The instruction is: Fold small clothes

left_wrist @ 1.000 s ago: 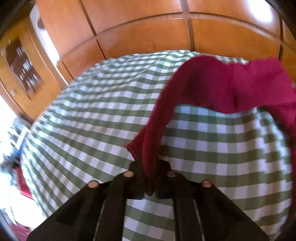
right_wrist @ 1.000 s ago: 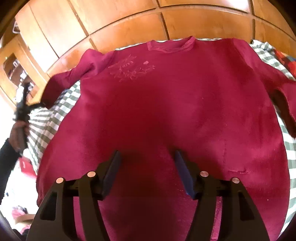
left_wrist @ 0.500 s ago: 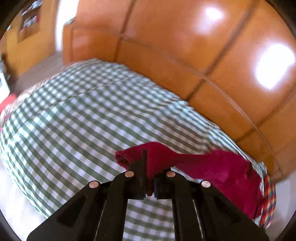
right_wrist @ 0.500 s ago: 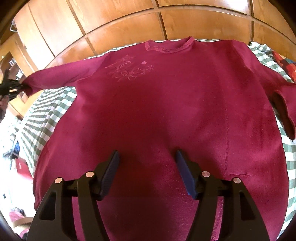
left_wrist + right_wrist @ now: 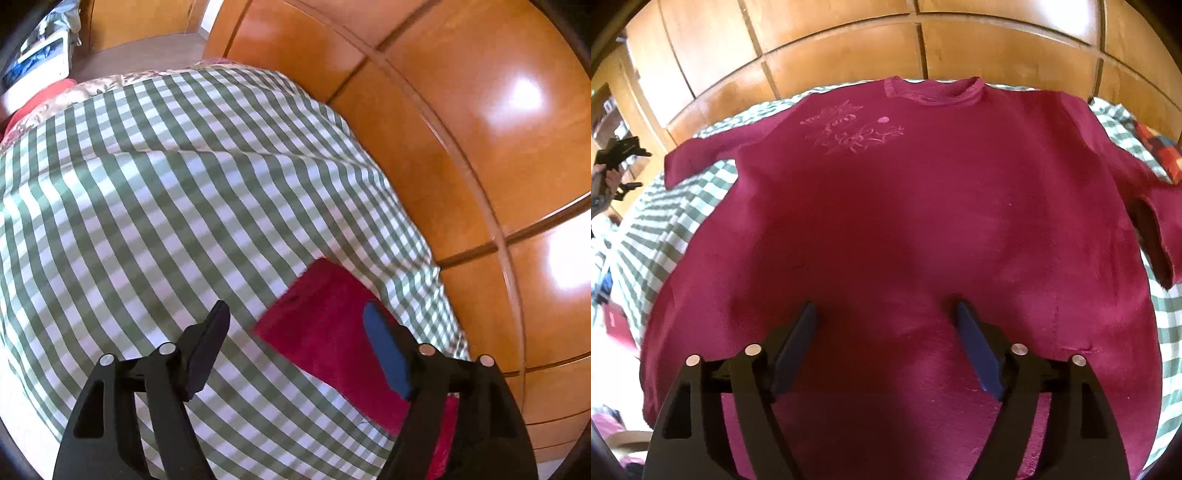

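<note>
A crimson long-sleeved sweater (image 5: 905, 229) lies front up on the green-and-white checked bedcover (image 5: 665, 229), with pale embroidery (image 5: 853, 133) on the chest. Its left sleeve (image 5: 701, 158) is stretched out flat. The right sleeve (image 5: 1156, 221) bends back at the side. My right gripper (image 5: 884, 306) hovers over the lower body of the sweater. Its jaws are opening, with fabric under them and nothing pinched. My left gripper (image 5: 295, 308) is over the sleeve's cuff (image 5: 325, 325). Its jaws are opening and the cuff lies loose on the bedcover (image 5: 147, 221).
Glossy wooden panels (image 5: 480, 147) rise right behind the bed. A multicoloured patchwork cloth (image 5: 1160, 147) lies at the far right edge. At the far left a hand (image 5: 605, 181) holds the left gripper (image 5: 618, 155). Floor and clutter (image 5: 37, 62) lie beyond the bed's corner.
The left gripper carried the sleeve outward, rolled, then let it go; its jaws went from shut to wide. The sleeve now lies flat. The right gripper stayed put and its jaws widened.
</note>
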The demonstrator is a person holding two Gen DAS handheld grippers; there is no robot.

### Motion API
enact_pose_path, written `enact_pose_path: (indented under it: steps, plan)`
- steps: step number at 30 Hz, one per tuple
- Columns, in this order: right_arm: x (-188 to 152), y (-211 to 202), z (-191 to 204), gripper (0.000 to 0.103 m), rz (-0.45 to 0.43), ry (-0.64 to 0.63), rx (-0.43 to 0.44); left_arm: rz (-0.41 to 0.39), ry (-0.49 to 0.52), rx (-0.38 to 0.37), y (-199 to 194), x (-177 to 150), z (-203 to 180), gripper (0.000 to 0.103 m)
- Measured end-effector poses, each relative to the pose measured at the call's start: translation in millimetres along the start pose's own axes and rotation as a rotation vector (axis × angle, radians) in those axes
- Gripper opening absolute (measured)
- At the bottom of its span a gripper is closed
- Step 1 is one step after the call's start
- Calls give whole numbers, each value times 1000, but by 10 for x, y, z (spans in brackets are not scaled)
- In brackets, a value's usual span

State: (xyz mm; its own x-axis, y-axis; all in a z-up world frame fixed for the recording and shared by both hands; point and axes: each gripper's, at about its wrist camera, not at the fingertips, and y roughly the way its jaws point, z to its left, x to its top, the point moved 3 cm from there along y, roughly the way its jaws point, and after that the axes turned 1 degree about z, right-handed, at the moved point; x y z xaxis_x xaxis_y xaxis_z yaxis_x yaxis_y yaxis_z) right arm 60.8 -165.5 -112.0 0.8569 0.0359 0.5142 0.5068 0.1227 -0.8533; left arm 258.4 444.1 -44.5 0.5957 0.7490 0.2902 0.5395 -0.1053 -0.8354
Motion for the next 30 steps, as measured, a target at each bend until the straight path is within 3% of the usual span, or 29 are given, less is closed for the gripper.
enact_pose_path:
  steps: [3, 5, 7, 10, 13, 16, 18, 19, 20, 24, 30]
  plan:
    - [4, 6, -8, 79, 2, 6, -1, -46, 13, 59, -67, 14, 222, 71]
    - [11, 15, 5, 79, 6, 1, -9, -39, 57, 48, -51, -58, 292, 64]
    - [28, 23, 20, 80, 13, -6, -16, -37, 135, 0, 13, -216, 290, 64]
    - [39, 19, 18, 80, 25, -5, -20, -50, 285, 12, 209, -471, 152, 67]
    - [39, 22, 22, 80, 29, -3, -30, -54, 364, 57, 429, -596, 27, 67]
    - [43, 31, 34, 80, 33, -1, -47, -74, 331, 44, 562, -578, -28, 65]
    - [48, 36, 39, 80, 35, 0, -50, -102, 330, 59, 605, -535, -74, 55]
    - [49, 37, 35, 80, 36, 2, -50, -89, 318, 55, 659, -516, -89, 27]
    - [50, 38, 35, 80, 36, 3, -50, -73, 305, 56, 703, -514, -108, 11]
    - [62, 50, 40, 81, 39, -3, -58, -96, 296, 58, 551, -544, -173, 8]
    - [87, 65, 20, 82, 36, 2, -57, -114, 144, -84, -218, -496, -62, 7]
